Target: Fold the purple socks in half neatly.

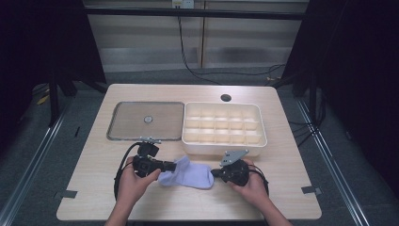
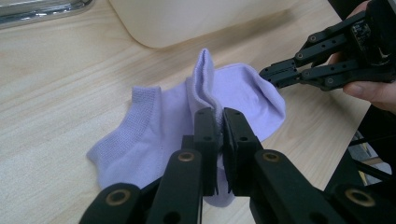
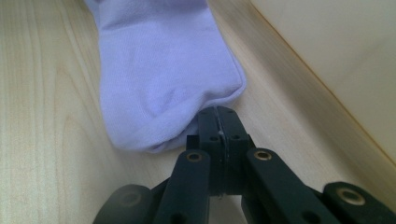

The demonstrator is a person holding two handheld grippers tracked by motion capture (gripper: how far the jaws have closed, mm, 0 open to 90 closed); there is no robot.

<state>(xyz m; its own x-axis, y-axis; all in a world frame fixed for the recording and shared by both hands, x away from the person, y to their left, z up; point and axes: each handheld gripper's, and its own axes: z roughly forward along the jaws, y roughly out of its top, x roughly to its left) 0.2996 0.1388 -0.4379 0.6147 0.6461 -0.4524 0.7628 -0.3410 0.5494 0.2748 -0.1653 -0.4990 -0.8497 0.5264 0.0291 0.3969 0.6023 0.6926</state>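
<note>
While we look down on a pale wooden table (image 1: 94,188), a lavender ankle sock (image 1: 190,173) lies near its front edge, stretched between two hand-held grippers. Our left gripper (image 1: 173,165) has its jaws pinched together on a raised fold of the sock's cuff end, seen close in the left gripper view (image 2: 219,122). Our right gripper (image 1: 214,173) has its jaws pressed together at the sock's toe edge (image 3: 217,113); we cannot tell whether any fabric is caught between them. Just behind the sock sits a cream divided tray (image 1: 261,128), and beside it, to the left, a flat metal-framed lid (image 1: 113,123).
</note>
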